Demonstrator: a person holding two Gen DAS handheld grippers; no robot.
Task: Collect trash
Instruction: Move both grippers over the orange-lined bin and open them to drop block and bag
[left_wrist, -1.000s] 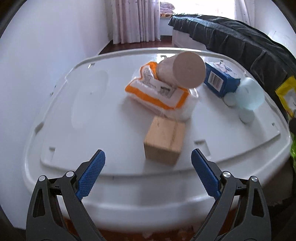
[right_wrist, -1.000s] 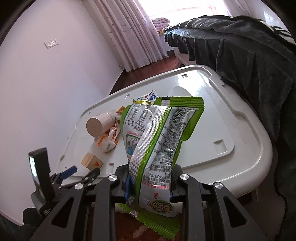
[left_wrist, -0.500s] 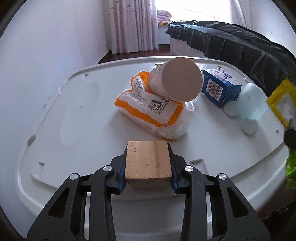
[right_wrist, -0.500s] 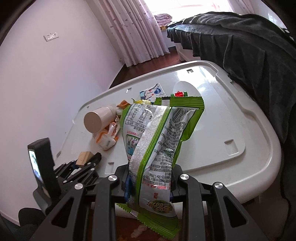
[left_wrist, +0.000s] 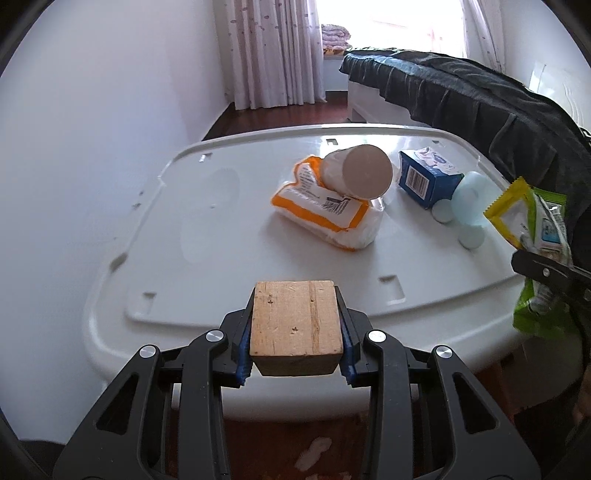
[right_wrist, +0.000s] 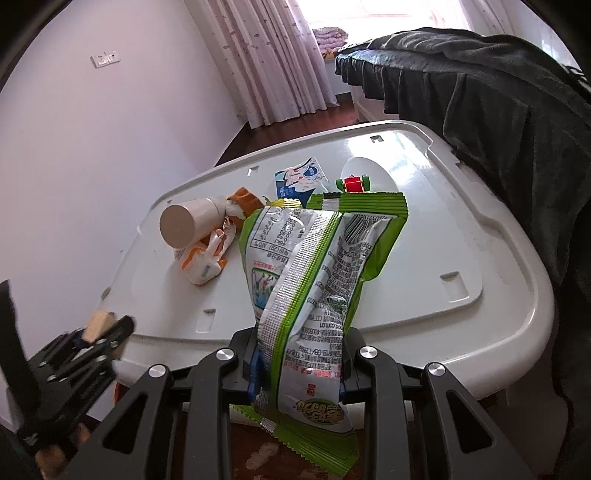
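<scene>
A: Locate the wooden block (left_wrist: 295, 325).
B: Lower centre of the left wrist view, pinched between the blue pads of the left hand-held gripper (left_wrist: 295, 345), at the near edge of the white desk (left_wrist: 207, 206).

A: Right hand-held gripper (right_wrist: 297, 363)?
B: Clamped on a green snack bag (right_wrist: 314, 280), centre frame. An orange wipes pack (left_wrist: 325, 206) with a cylinder (left_wrist: 360, 175) on it lies mid-desk; a blue carton (left_wrist: 424, 181) sits to its right.

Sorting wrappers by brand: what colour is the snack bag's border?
Bright green, on the snack bag; the right wrist view shows it best.
</scene>
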